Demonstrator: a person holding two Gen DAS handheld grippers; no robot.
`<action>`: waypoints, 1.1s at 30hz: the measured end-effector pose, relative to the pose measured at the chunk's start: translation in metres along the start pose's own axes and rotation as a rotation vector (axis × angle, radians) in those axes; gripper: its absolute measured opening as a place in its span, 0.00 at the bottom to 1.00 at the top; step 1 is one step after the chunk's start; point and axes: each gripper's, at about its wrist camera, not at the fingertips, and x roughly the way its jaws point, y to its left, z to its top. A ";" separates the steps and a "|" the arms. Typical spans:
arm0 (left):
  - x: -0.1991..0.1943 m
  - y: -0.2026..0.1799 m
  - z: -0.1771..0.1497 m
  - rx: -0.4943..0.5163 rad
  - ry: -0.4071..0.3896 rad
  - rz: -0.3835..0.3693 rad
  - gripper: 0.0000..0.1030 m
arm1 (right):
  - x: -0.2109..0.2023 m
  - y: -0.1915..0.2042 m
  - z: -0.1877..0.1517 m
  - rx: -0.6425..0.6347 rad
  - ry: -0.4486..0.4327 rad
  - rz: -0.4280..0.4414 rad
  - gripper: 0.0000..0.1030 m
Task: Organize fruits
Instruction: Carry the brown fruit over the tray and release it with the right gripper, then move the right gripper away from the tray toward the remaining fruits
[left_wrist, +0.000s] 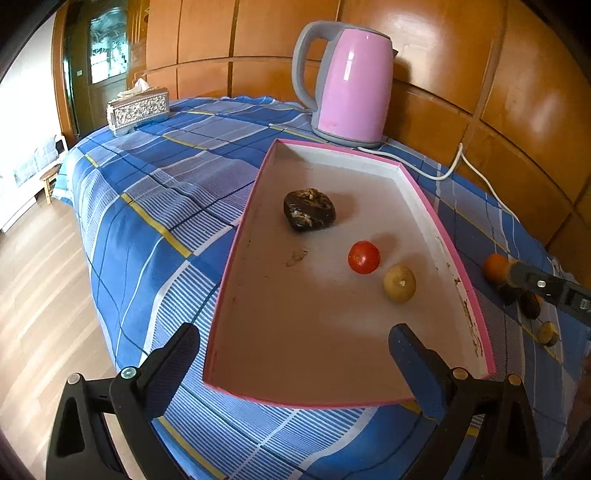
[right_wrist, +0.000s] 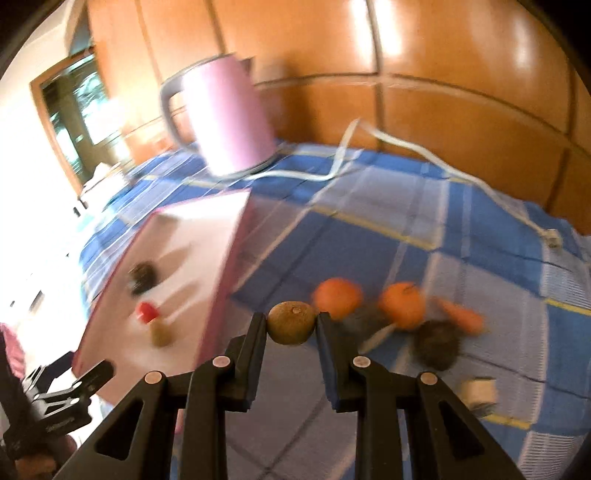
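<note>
Up close, a small brown-green round fruit (right_wrist: 292, 323) was seen clamped between the two fingers of the right gripper (right_wrist: 291, 325), held above the blue checked cloth (right_wrist: 369, 251) on the desk. The picture from that side was blurred. Just behind the held fruit, two oranges (right_wrist: 337, 297) and a carrot-like piece (right_wrist: 461, 314) were spread on the cloth, with a dark fruit (right_wrist: 437, 349) near them.

The left gripper (left_wrist: 295, 350) was held wide apart, with nothing between its fingers, over the near end of the pink-edged tray (left_wrist: 236, 236). In the tray, a dark lumpy fruit (left_wrist: 309, 209), a red tomato (left_wrist: 364, 257) and a pale yellow-brown round fruit (left_wrist: 399, 283) were laid apart from each other. A pink kettle (left_wrist: 351, 81) was stood behind the tray, touching none of the fruit, and its white cord (left_wrist: 450, 168) was trailed over the cloth. A tissue box (left_wrist: 138, 109) was set at the far corner.
</note>
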 end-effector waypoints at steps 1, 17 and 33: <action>0.000 -0.001 0.000 0.004 0.002 -0.002 1.00 | 0.003 0.007 -0.001 -0.013 0.012 0.018 0.27; 0.005 -0.002 -0.002 0.017 0.017 -0.009 1.00 | 0.054 0.078 0.031 -0.076 0.084 0.130 0.29; 0.001 -0.001 0.002 0.003 -0.010 -0.007 1.00 | 0.014 0.047 -0.005 -0.068 -0.007 -0.044 0.67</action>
